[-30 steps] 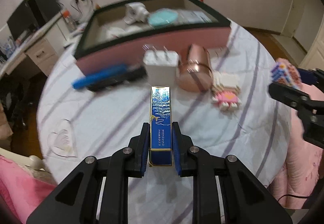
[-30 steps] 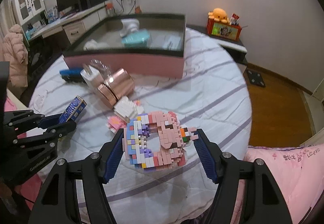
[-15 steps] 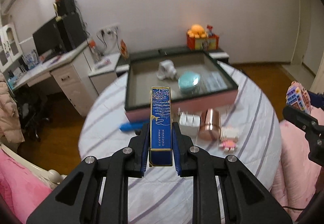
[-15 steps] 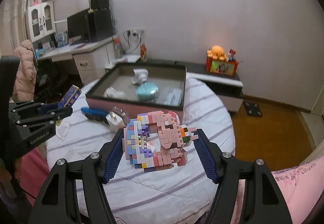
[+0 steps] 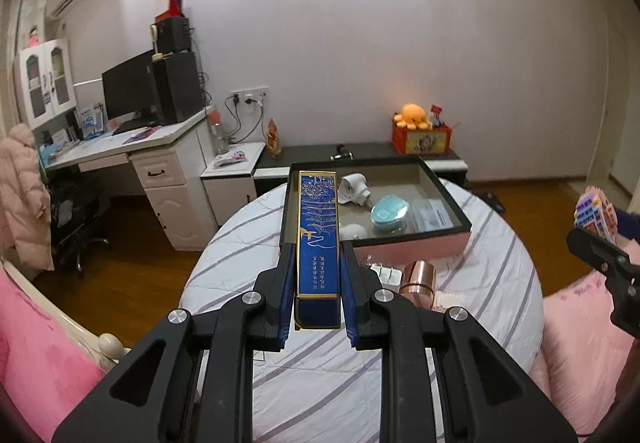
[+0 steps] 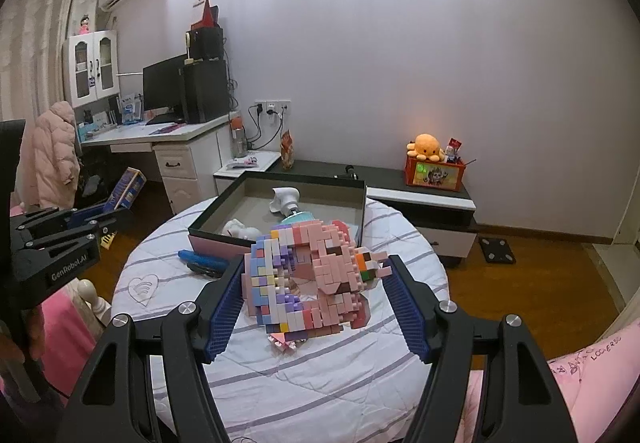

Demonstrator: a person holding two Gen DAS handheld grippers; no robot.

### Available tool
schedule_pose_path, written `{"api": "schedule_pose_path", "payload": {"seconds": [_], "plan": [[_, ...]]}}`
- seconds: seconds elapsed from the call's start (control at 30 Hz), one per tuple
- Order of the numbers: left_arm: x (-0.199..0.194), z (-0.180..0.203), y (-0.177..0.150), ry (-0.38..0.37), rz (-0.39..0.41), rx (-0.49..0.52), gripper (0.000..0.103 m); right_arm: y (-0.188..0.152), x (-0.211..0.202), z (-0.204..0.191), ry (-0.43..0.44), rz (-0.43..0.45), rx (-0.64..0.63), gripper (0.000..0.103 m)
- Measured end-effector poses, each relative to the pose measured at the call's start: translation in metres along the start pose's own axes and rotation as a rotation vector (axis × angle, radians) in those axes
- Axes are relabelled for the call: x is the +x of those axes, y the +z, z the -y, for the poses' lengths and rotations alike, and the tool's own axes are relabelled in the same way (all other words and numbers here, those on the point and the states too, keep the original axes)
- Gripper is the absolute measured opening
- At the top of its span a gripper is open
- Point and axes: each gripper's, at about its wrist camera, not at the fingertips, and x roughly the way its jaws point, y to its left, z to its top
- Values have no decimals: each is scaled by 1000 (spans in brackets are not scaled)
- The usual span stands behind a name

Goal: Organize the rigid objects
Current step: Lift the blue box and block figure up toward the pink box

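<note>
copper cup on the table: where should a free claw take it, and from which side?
Take the copper cup across its round body, coming down from above. It lies on its side, so its curved flanks are the faces a claw could close on. The white plug adapter sits close on one side and a small white brick piece on the other, so a level approach looks crowded. Both claws are full now.

Tray: the black-rimmed pink tray [image 5: 412,249] is sitting on the round desk [image 5: 496,267], at its far side.
Cup: the copper metal cup [image 5: 418,279] is lying before the tray.
</note>
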Motion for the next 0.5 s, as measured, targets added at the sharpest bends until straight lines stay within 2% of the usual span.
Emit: {"api": "schedule_pose_path", "payload": {"seconds": [0.13, 0.23, 0.33, 0.5], "plan": [[-5, -2, -4, 43, 27, -25, 20, -3, -5, -1, 4, 20, -5, 69], [-7, -4, -6, 27, 34, -34, 21, -5, -9, -2, 10, 29, -7, 69], [-8, -5, -6, 50, 38, -33, 21, -6, -9, -2, 11, 33, -13, 69], [-4, -6, -7, 39, 29, -34, 21, -6, -8, -4, 17, 26, -18, 69]]}}
